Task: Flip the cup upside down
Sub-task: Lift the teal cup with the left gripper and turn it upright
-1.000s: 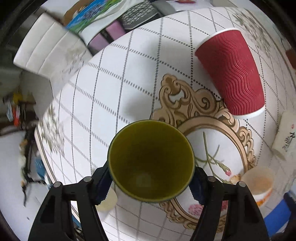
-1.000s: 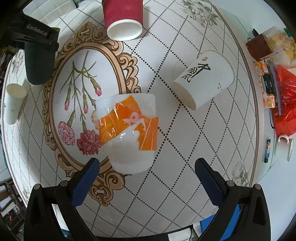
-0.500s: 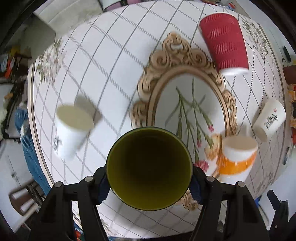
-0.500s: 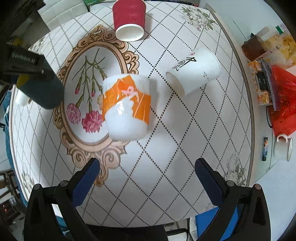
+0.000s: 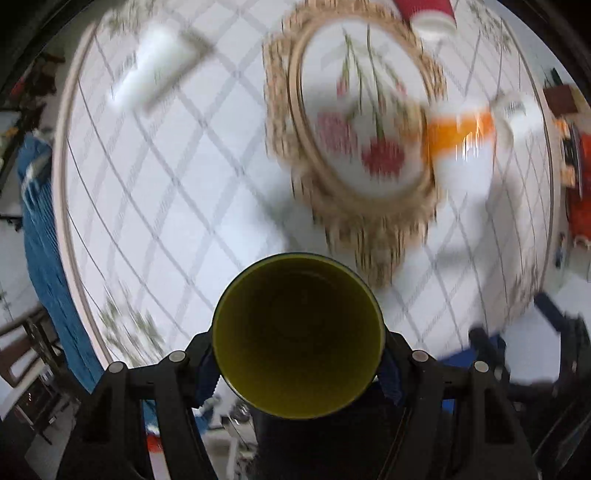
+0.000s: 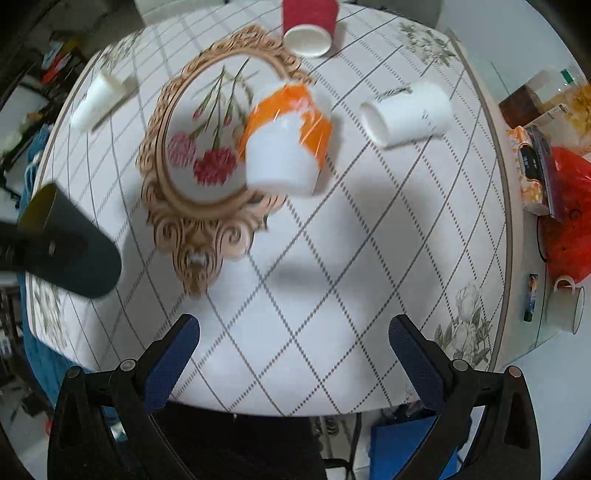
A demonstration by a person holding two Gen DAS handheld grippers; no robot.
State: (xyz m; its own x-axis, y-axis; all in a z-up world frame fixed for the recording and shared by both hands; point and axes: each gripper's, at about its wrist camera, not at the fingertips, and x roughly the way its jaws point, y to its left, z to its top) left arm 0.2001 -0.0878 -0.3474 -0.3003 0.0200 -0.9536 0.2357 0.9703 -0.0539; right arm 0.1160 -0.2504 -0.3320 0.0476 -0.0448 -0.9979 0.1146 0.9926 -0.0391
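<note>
Round table point(image 6: 332, 258), white diamond-grid cloth; gold-framed floral print point(image 6: 207, 162) at centre; pale floor.

Your left gripper point(image 5: 298, 365) holds the cup point(image 5: 298, 338) between its pads, above the counter point(image 6: 332, 295) at its near left edge, mouth facing the wrist camera. Your right gripper point(image 6: 293, 360) hangs with its jaws wide apart over the near edge. Ahead of it a taped cup point(image 6: 286, 144) stands on the oval frame print point(image 6: 177, 221). A paper cup point(image 6: 406, 112) lies on its side to the right; a ribbed cup point(image 6: 309, 22) stands at the far edge; a small cup point(image 6: 96, 99) lies far left.
</note>
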